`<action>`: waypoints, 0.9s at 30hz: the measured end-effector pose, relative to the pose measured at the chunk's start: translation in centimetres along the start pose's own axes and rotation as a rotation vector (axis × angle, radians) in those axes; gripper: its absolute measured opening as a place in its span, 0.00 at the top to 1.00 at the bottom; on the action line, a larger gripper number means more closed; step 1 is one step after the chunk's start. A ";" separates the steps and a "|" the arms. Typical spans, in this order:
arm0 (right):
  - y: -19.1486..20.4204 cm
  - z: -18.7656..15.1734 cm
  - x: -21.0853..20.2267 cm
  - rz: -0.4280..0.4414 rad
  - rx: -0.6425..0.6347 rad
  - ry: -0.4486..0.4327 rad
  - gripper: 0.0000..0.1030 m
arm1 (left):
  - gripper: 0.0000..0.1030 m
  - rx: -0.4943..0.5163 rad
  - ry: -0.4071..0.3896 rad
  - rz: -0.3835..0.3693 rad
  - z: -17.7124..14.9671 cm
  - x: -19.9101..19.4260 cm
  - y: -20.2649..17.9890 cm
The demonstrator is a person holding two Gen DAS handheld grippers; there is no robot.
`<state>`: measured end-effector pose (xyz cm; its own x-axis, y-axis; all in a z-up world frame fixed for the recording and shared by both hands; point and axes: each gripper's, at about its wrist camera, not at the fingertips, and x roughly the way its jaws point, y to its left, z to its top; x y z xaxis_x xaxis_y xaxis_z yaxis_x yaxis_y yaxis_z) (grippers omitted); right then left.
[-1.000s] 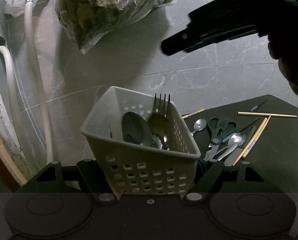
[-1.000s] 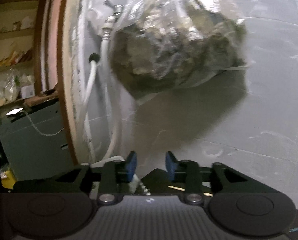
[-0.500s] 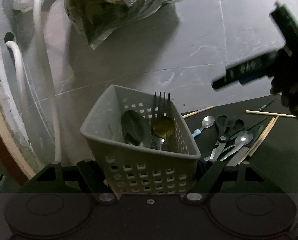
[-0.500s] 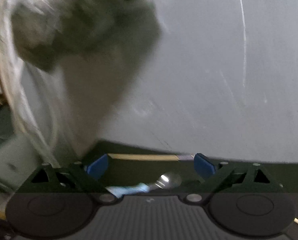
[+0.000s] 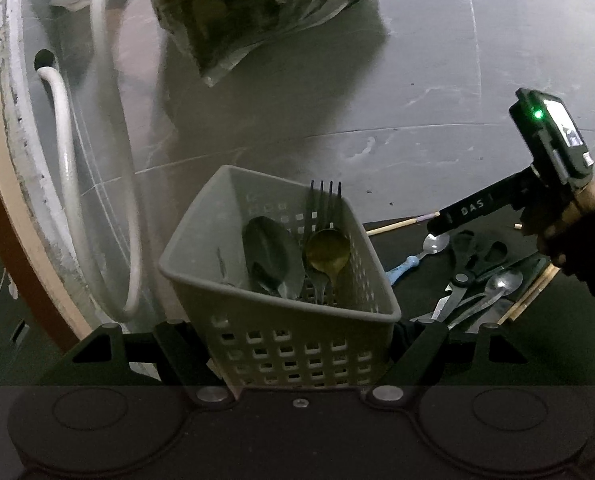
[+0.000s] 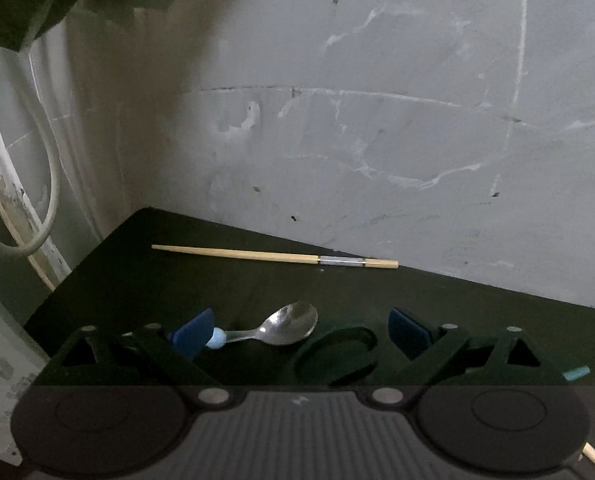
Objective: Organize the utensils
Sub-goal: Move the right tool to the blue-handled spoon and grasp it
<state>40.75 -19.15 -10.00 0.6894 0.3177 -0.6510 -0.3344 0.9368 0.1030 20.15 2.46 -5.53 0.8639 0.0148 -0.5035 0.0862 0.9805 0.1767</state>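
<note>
Left tongs (image 5: 297, 336) clamping basket (image 5: 281, 312), right tongs (image 6: 301, 330) wide over spoon (image 6: 285, 326)

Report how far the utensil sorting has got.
Done: a fork and two spoons stand in the basket, which the left gripper grips. In hand: right gripper open over the blue-handled spoon. Left on the table: scissors, chopstick, another spoon.

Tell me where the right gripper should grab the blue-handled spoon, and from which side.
Grip the slim neck of the spoon just behind its bowl, coming from above. It lies flat on the black mat, so only its sides offer purchase. The right gripper is open, already straddling it.
</note>
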 end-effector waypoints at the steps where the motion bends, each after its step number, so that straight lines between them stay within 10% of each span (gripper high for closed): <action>1: -0.1 0.0 0.4 0.004 -0.004 0.002 0.06 | 0.23 -0.001 0.001 0.005 0.0 0.0 -0.1; 27: -0.3 0.1 3.9 0.070 -0.056 0.080 0.12 | 0.23 -0.027 0.006 0.046 0.2 -0.1 -1.0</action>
<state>43.60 -18.16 -12.53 0.6102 0.3676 -0.7018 -0.4169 0.9022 0.1102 20.08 1.50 -5.53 0.8635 0.0616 -0.5005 0.0325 0.9836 0.1771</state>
